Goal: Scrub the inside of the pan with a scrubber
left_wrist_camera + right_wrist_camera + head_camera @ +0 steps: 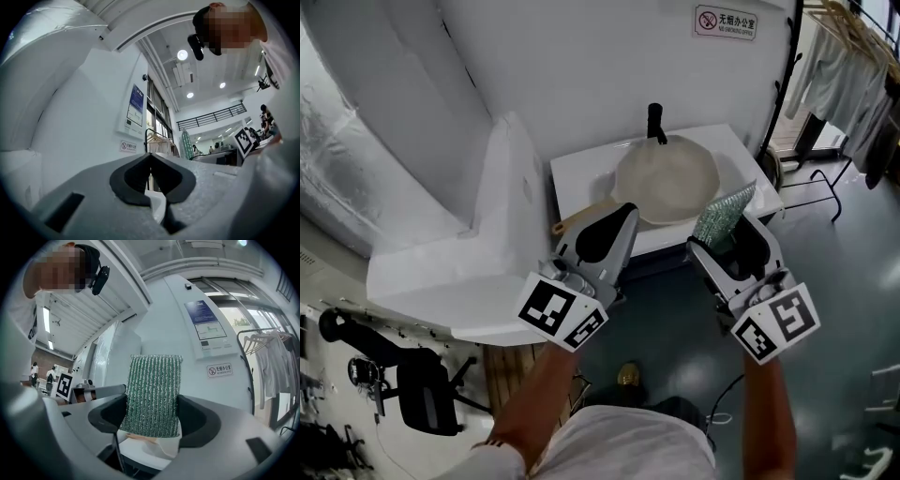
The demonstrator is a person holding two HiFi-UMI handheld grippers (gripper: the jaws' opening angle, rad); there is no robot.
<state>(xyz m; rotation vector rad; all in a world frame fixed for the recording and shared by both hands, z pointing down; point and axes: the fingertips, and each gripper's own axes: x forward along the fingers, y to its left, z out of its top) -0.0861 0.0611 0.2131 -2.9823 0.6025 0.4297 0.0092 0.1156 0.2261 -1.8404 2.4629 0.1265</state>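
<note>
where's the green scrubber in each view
Head view: scrubber right of centre, in the right gripper, beside the pan.
Left gripper view: scrubber is probably the small green strip, mid-right.
Right gripper view: scrubber dead centre, clamped between the jaws.
Shared landmark: wall sign with a red circle.

The left hand-held gripper (622,214) and right hand-held gripper (722,234) are pale grey shells with black jaw linings, their marker cubes (562,314) black-and-white at seven and five o'clock, and the person's white top (619,445) is at six.
</note>
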